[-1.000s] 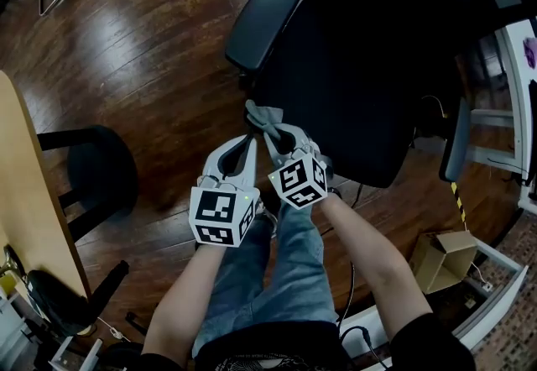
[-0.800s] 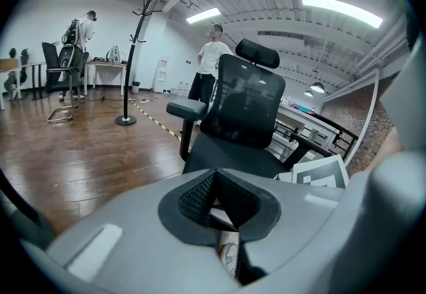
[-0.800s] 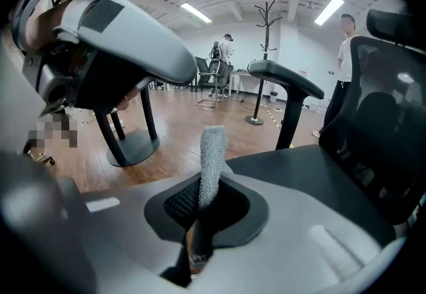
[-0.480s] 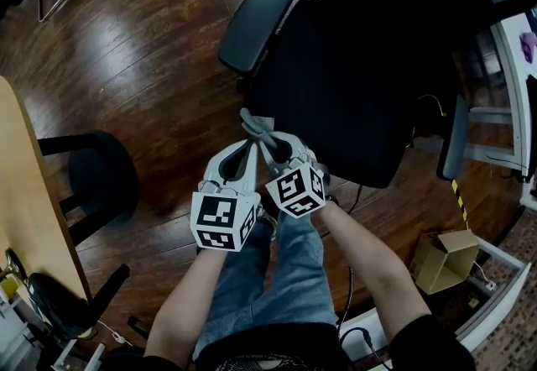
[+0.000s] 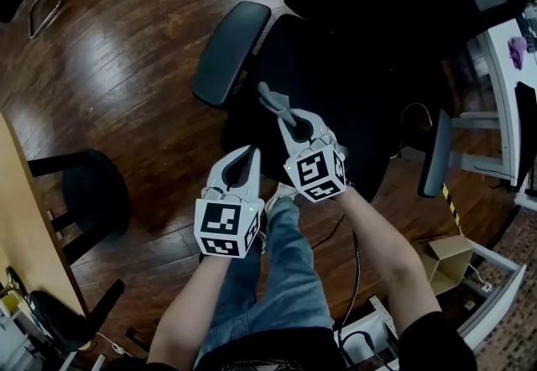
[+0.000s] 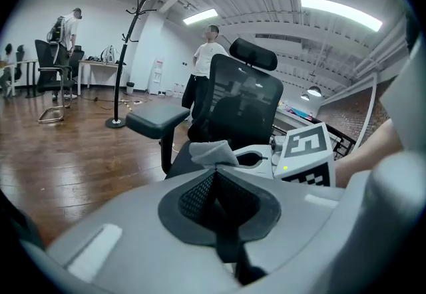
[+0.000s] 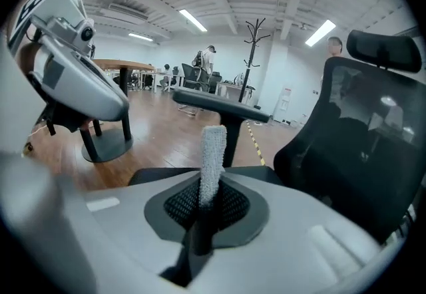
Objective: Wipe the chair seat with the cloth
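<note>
The black office chair seat [image 5: 336, 109] lies ahead of me, its left armrest [image 5: 228, 52] on the near left. My right gripper [image 5: 288, 116] is over the seat's near left part, shut on a grey cloth [image 5: 273, 98] that sticks out past its tips. In the right gripper view the cloth [image 7: 212, 156] stands upright between the jaws. My left gripper [image 5: 253, 151] hangs behind and to the left, off the seat over the floor, jaws shut with nothing in them. The left gripper view shows the cloth [image 6: 212, 151] and the right gripper's marker cube [image 6: 307, 153] before the chair back [image 6: 243, 103].
A round black stool [image 5: 94, 193] and a wooden table edge [image 5: 23, 218] stand at the left. A cardboard box [image 5: 449, 256] and a white desk frame [image 5: 502, 101] sit to the right. A coat rack [image 6: 128, 53] and people stand far off.
My right gripper has carried the cloth forward and right, from the seat's front edge to above the seat. The left gripper has stayed behind and now sits apart from the cloth.
</note>
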{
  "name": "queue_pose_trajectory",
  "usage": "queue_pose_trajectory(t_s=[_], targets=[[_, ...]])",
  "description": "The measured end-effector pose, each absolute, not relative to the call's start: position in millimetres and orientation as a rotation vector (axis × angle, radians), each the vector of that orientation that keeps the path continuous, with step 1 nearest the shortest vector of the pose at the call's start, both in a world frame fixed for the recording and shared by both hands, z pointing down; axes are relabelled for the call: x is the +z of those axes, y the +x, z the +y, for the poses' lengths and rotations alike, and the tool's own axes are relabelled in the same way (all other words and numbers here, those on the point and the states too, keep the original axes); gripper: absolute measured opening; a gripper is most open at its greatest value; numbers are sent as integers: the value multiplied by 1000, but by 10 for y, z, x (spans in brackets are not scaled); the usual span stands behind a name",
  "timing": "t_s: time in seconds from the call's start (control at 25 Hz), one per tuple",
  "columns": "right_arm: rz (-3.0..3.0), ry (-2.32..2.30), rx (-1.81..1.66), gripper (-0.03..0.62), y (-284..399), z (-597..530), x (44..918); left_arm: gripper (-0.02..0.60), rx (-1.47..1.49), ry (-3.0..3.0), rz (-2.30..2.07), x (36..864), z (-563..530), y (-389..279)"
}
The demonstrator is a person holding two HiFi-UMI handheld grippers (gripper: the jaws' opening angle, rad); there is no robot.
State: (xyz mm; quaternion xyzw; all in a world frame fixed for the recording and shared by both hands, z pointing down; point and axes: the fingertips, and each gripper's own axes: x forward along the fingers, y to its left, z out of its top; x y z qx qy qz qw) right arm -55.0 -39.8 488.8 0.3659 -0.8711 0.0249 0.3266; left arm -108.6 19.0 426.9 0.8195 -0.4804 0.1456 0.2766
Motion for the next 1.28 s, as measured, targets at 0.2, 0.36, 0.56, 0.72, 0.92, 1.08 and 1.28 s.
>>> queue_pose_trajectory(t_s=[0.2,0.36,0.56,0.72,0.92,1.08,1.28], targets=[[-2238,1004,8,9,-141,-1011,4785,5,344,2241,-1263,4081,-157,-669],[-2191,990,-65,9,89,-1414,4798,5,342,2265,-1249,4043,-378,-458],[-2137,992,-66,9,394,-1868,4977,5,363,2229,-1272,4142,-597,-352],[-2063,988,-39,9,654,-2209,5249,5,389,2202,-1283,4255,-713,-277],[-1973,950,-42,9,886,-2551,5545,5,412,2163,-1302,4388,-843,-266],[-1941,961,18,9,988,-2711,5715,5,425,2142,-1302,4485,-922,-219],[-1932,929,42,9,1062,-2730,5861,5,432,2132,-1307,4551,-993,-173]])
